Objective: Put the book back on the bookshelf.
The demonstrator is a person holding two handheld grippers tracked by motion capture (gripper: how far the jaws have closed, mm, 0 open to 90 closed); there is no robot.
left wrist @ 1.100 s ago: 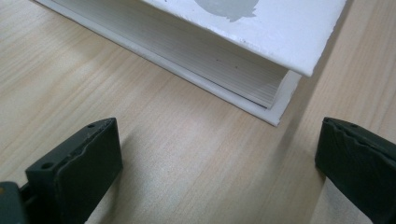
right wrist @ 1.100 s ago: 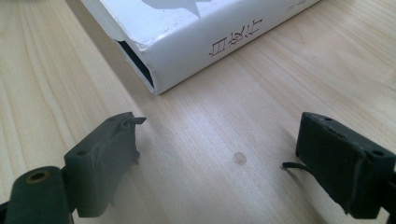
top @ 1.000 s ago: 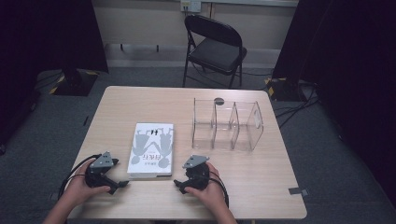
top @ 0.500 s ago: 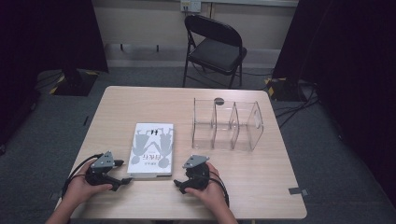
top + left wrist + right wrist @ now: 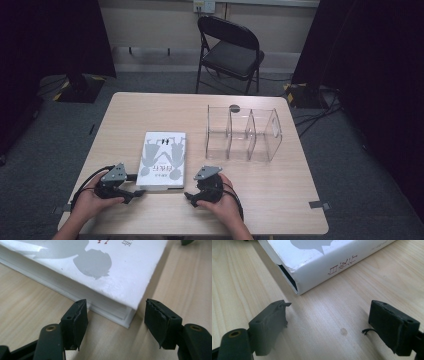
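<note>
One white book (image 5: 163, 160) lies flat on the table (image 5: 280, 200), just ahead of both grippers and between them. Its cover bears grey silhouette figures and small red lettering too small to read in the high view; in the right gripper view the spine (image 5: 337, 263) carries a line of reddish-brown characters that I cannot make out with certainty. The left gripper (image 5: 117, 325) sits at the book's near left corner, pointing at it: its jaws have just been closing and now stand at a middling gap, one on each side of the corner, neither pad touching the book. The right gripper (image 5: 329, 325) rests on the table just off the book's near right corner, its jaws wide apart with only bare wood between them. Farther ahead and to the right of the right gripper stands one clear plastic organiser (image 5: 243, 134) with three compartments, all empty. Beyond the table's far edge stands one black folding chair (image 5: 230, 47).
</note>
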